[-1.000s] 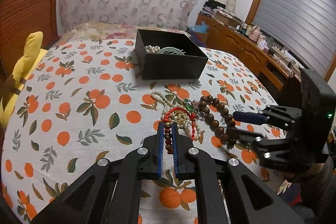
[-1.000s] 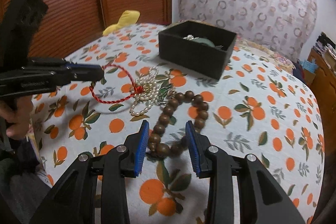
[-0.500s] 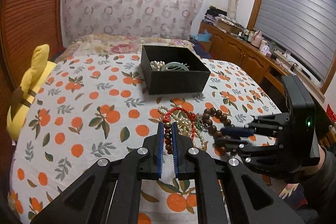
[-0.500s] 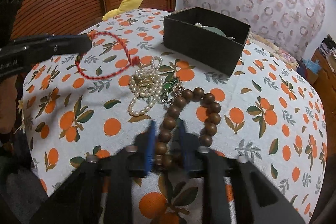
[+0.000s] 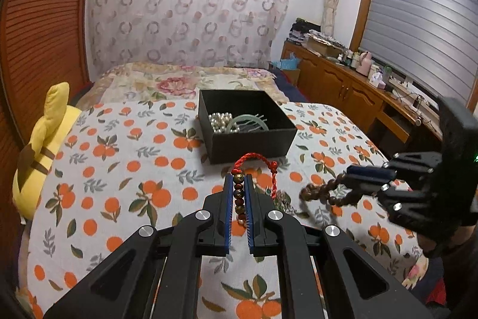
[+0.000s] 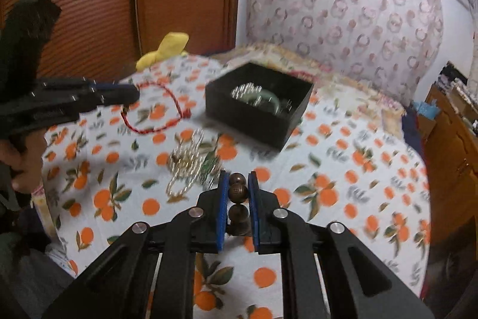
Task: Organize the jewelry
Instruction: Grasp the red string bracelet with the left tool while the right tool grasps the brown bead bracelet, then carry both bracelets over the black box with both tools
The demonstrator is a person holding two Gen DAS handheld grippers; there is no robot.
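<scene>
Jewelry is lifted in both grippers above the orange-print bed cover [image 5: 125, 157]. The left gripper [image 5: 239, 187] has its fingers closed on the beaded part of a red cord bracelet [image 5: 254, 159]; the right gripper [image 6: 238, 184] clamps a brown wooden bead bracelet [image 6: 237, 192]. Ahead sits the open black box [image 5: 254, 145], already holding pearls. A pearl strand [image 6: 185, 163] lies loose below. Risk, as a judgement: round beads could slip from the pads, or a dangling loop could snag the box rim.

My left gripper [image 5: 239, 184] pinches a red bracelet [image 5: 254, 160] before the box [image 5: 254, 145]; right gripper [image 5: 355, 173] dangles brown beads [image 5: 321, 193].
</scene>
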